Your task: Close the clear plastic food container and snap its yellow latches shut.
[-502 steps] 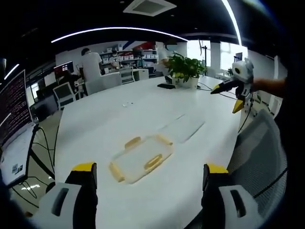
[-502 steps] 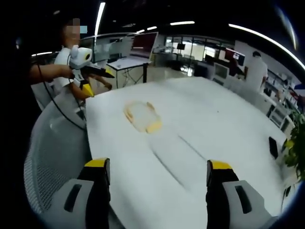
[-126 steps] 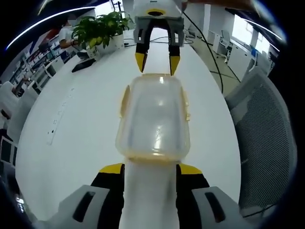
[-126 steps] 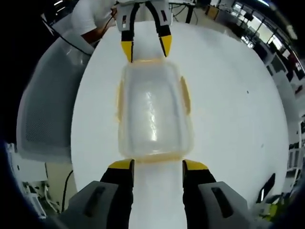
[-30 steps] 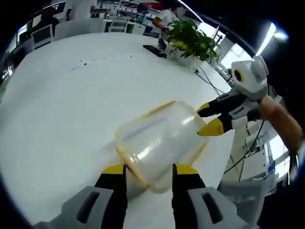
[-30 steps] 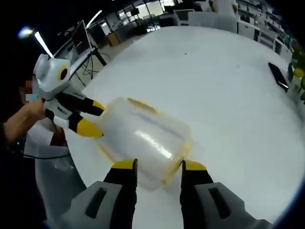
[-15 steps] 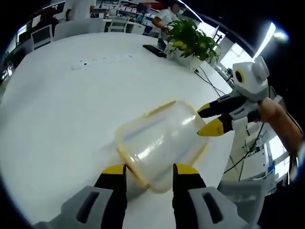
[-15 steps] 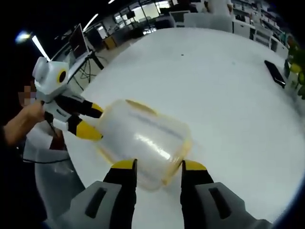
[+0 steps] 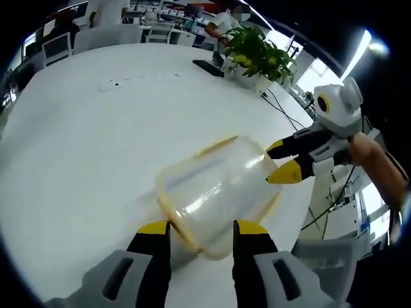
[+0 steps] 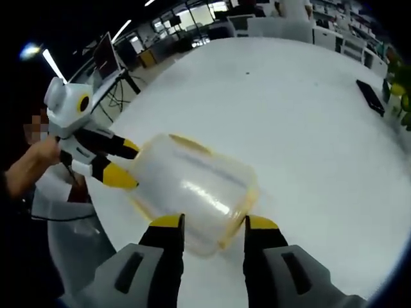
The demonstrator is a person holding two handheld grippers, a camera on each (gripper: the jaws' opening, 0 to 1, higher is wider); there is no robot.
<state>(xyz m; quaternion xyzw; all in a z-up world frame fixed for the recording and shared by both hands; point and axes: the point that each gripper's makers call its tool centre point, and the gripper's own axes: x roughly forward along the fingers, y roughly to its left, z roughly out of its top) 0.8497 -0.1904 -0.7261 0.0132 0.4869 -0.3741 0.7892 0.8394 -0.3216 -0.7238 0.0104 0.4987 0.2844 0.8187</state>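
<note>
Left gripper view, container: the food container (image 9: 215, 192) sits on the white worktop (image 9: 83, 147), lid seated.
Left gripper view, jaws: left gripper (image 9: 196, 232) narrowed across the near end; right gripper (image 9: 282, 160) nearly shut at the far end.
Right gripper view, jaws: right gripper (image 10: 209, 226) clamps the container's end; left gripper (image 10: 119, 160) pinches the opposite end.
Right gripper view, latches: yellow latches (image 10: 250, 196) not clearly seated.
Progress: closing judged done; snapping appears under way.

Bright ceiling strips (image 9: 359, 51) (flaring), glare on table (image 10: 308, 115), fisheye-bent edges
</note>
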